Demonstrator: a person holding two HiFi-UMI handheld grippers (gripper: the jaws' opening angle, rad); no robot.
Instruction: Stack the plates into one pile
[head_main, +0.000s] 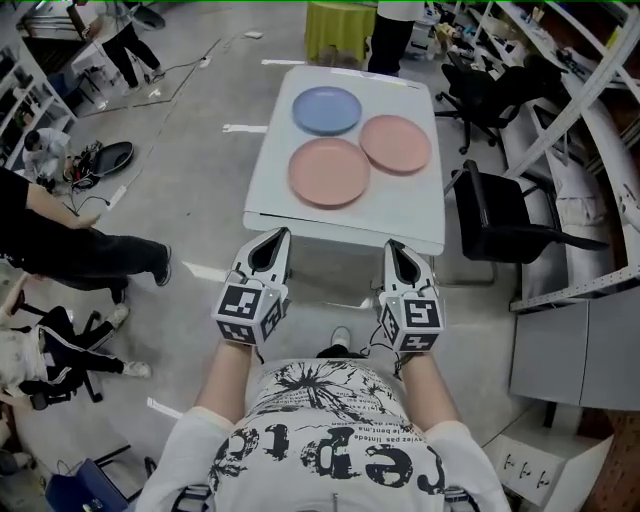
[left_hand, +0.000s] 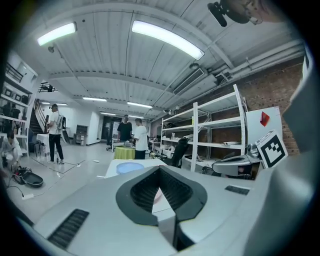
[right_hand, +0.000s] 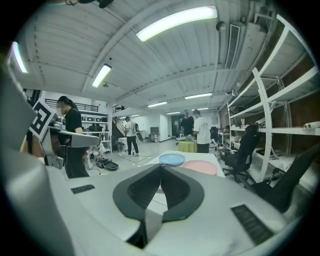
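The blue plate (head_main: 327, 109), the near pink plate (head_main: 329, 172) and the far pink plate (head_main: 395, 143) lie unstacked on the white table (head_main: 290, 215), well ahead of our left gripper (head_main: 278, 236) and right gripper (head_main: 393, 246), which we hold side by side short of its near edge, both clenched and empty.

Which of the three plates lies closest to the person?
The pink plate nearest the table's front edge; the other pink plate sits behind it to the right, the blue plate farthest back.
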